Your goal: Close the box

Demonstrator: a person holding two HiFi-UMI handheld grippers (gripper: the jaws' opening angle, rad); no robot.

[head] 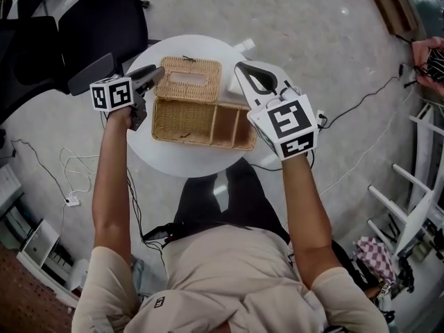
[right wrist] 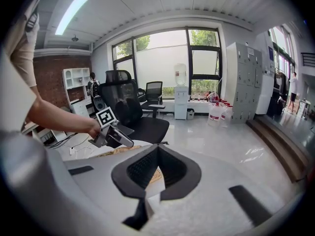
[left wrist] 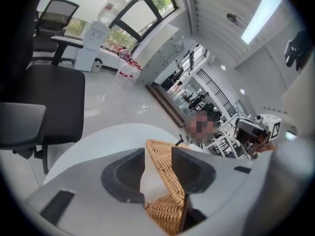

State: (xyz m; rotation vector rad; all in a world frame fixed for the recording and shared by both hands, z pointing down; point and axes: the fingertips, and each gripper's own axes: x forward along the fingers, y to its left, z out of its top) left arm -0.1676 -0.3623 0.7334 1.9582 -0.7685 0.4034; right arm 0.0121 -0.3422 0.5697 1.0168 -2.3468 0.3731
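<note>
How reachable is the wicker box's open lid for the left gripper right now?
Probably well within reach: the left gripper already straddles an edge of the wicker lid with its jaws apart, and nothing else appears to be in the way.

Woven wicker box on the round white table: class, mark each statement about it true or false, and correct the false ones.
1. The woven wicker box stands on a round white table. True.
2. The box's wicker lid is shut over its compartments. False: the lid lies open on the far side, and the compartments show.
3. The lid's edge stands between the left gripper's jaws. True.
4. The right gripper grips the lid. False: its jaws are together on nothing, to the right of the lid.
5. A black office chair stands beyond the table. True.
</note>
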